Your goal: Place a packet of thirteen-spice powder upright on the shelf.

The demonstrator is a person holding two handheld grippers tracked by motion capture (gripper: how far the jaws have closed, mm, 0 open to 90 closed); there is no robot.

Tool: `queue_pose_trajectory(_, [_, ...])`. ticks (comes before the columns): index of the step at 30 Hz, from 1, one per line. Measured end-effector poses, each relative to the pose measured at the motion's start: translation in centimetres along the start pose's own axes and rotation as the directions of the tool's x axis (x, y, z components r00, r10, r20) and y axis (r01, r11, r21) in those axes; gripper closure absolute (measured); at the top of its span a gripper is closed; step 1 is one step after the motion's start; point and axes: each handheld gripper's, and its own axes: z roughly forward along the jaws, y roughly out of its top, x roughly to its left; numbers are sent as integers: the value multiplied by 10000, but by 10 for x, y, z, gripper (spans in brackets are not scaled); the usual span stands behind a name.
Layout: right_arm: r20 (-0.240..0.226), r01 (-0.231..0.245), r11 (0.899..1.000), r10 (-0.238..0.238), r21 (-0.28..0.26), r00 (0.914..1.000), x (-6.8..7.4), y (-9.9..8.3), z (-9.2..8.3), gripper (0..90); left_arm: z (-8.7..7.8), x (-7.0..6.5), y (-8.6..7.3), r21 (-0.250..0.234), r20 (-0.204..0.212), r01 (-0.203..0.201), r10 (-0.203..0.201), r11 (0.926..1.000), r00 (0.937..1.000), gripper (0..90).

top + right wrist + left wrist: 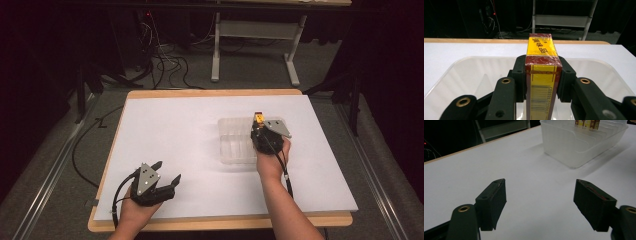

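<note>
A small red and yellow box (pixel 541 75) with a barcode is clamped between the jaws of my right gripper (pixel 541 82). In the high view that right gripper (pixel 259 122) holds the box (pixel 259 118) over the far right part of a clear plastic bin (pixel 235 145). My left gripper (pixel 167 176) rests near the table's front left, open, with nothing between its fingers (pixel 494 200). In the left gripper view the bin (pixel 574 147) stands ahead at the upper right, and the box (pixel 587 123) peeks above its rim.
A white sheet (pixel 175 135) covers the wooden table (pixel 210 93). Cables (pixel 165 60) and a white table frame (pixel 255 35) lie on the floor beyond the far edge. Broad bare sheet stretches left of the bin.
</note>
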Motion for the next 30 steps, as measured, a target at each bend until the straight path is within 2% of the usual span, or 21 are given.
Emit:
queue_pose_trajectory(18, [-158,189,9986,-182,496,9997,1,-13,9,642,1,-1,0,35,35,-51,51,10000,10000,268])
queue_pose_trajectory(25, [-512,221,9979,-190,608,9985,1,-12,8,554,2,-2,-1,83,105,-77,77,9999,9999,268])
queue_pose_trajectory(28, [-720,398,9964,-344,747,9968,2,-12,7,469,2,-2,-1,81,119,-74,73,9999,9999,268])
queue_pose_trajectory(29, [-720,398,9964,-344,747,9968,2,-12,7,469,3,-2,-1,85,122,-72,71,9999,9999,268])
queue_pose_trajectory(30, [-824,500,9961,-440,728,9956,1,-11,5,403,3,-2,-1,100,147,-63,62,9999,9999,268])
